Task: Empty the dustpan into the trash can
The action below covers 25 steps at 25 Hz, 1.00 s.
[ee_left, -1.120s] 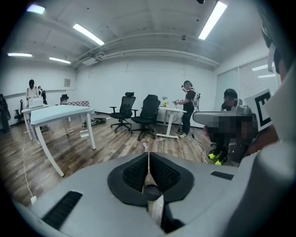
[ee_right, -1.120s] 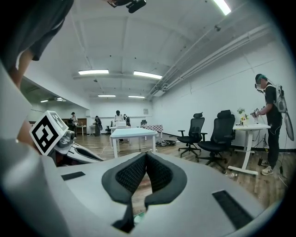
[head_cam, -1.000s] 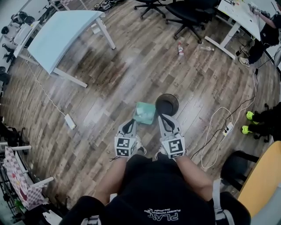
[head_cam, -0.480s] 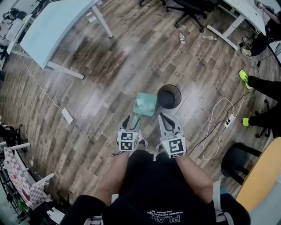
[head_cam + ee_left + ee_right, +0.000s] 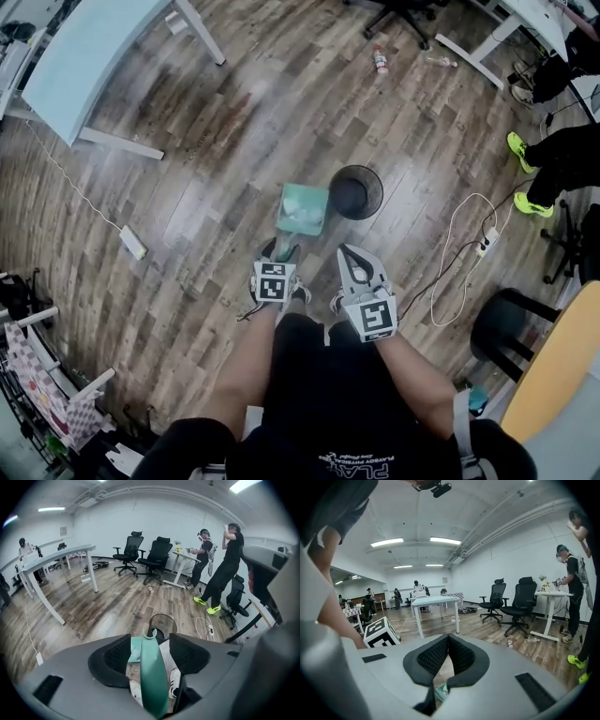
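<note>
- Since the earlier frame we record the left gripper (image 5: pixel 278 253) lowered, its jaws just opened wide.
- Trash can (image 5: pixel 356 192): upright on the floor.
- Dustpan (image 5: pixel 304 208): just beside the can, handle unclamped between the left jaws.
- Right gripper (image 5: pixel 352 258): jaws pressed together, empty.

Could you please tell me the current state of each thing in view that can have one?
dustpan: beside the trash can, not tipped into it.
trash can: upright, top open.
left claw: open, its jaws have just been opening; the dustpan's handle stands between them, not pressed.
right claw: shut, empty.
bottle: lying on its side on the floor.
</note>
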Tool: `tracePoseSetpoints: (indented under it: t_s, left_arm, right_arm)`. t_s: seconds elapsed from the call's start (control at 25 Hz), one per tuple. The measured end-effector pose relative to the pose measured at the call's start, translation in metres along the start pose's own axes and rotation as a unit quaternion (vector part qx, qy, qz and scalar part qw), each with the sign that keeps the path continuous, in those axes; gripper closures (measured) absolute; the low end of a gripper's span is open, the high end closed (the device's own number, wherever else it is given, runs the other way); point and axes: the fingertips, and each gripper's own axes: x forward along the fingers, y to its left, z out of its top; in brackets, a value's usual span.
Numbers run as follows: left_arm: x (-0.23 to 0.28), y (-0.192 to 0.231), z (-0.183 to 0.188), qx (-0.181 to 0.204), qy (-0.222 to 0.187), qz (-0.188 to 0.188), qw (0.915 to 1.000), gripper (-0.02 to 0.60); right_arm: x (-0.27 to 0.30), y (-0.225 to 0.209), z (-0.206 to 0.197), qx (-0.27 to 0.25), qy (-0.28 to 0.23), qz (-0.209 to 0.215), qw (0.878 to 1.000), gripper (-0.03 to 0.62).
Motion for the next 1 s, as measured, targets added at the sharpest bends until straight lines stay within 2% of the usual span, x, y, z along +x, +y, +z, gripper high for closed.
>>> tracePoseSetpoints:
  t_s: [0.28, 0.36, 0.68, 1.0]
  left_arm:
    - [0.026, 0.009, -0.021, -0.015, 0.041, 0.009, 0.9990, 0.321]
    - [0.026, 0.011, -0.019, -0.018, 0.047, 0.015, 0.9986, 0.351]
    - [0.038, 0.012, -0.022, -0.027, 0.057, 0.030, 0.9975, 0.407]
    - [0.044, 0.009, -0.019, 0.006, 0.069, 0.040, 0.9968, 0.474]
  right_arm:
    - [0.003, 0.005, -0.010, 0.004, 0.003, 0.000, 1.000, 0.569]
    - [0.001, 0.004, -0.013, 0.007, 0.011, -0.002, 1.000, 0.569]
    - [-0.010, -0.001, -0.027, 0.009, 0.020, -0.006, 1.000, 0.569]
    - [-0.021, -0.007, -0.041, 0.015, 0.029, -0.010, 0.999, 0.569]
